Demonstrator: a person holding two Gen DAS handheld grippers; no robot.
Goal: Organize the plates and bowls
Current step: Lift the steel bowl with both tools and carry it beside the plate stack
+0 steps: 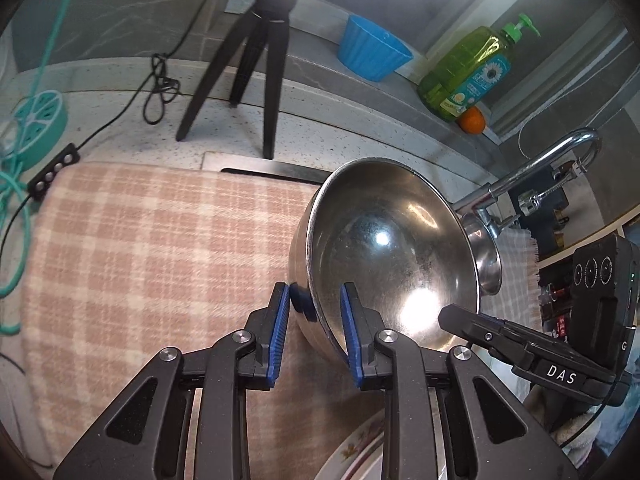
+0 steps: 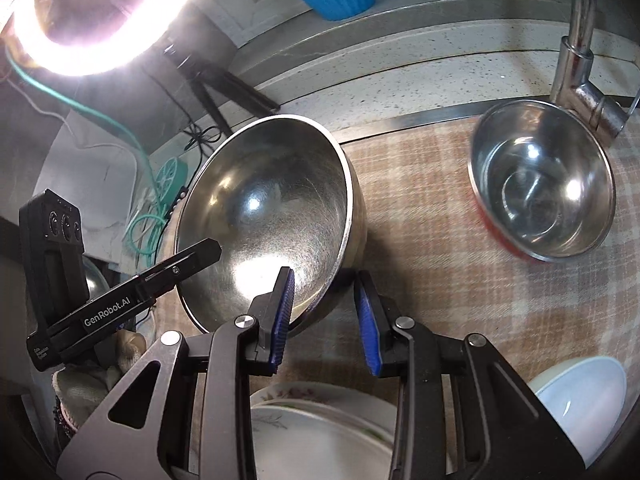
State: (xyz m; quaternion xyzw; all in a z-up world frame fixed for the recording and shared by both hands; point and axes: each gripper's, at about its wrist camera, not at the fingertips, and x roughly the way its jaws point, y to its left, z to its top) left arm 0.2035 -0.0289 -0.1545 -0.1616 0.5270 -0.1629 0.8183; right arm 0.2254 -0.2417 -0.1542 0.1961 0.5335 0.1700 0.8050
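A large steel bowl (image 1: 384, 252) is tilted above the pink checked cloth (image 1: 140, 256). My left gripper (image 1: 314, 300) straddles its left rim, one pad inside and one outside, with a gap beside the wall. My right gripper (image 2: 325, 292) straddles the opposite rim of the same bowl (image 2: 272, 216) the same way. A smaller steel bowl with a red outside (image 2: 544, 188) sits on the cloth under the tap. Stacked floral plates (image 2: 320, 428) lie below my right gripper, a white bowl (image 2: 580, 396) to their right. A plate edge (image 1: 352, 452) shows in the left wrist view.
A chrome tap (image 2: 576, 60) stands over the small bowl. A black tripod (image 1: 256, 64), a blue ribbed cup (image 1: 372, 50), a green soap bottle (image 1: 468, 72) and an orange (image 1: 472, 120) stand on the back ledge. Cables and a teal reel (image 1: 36, 120) lie at the left.
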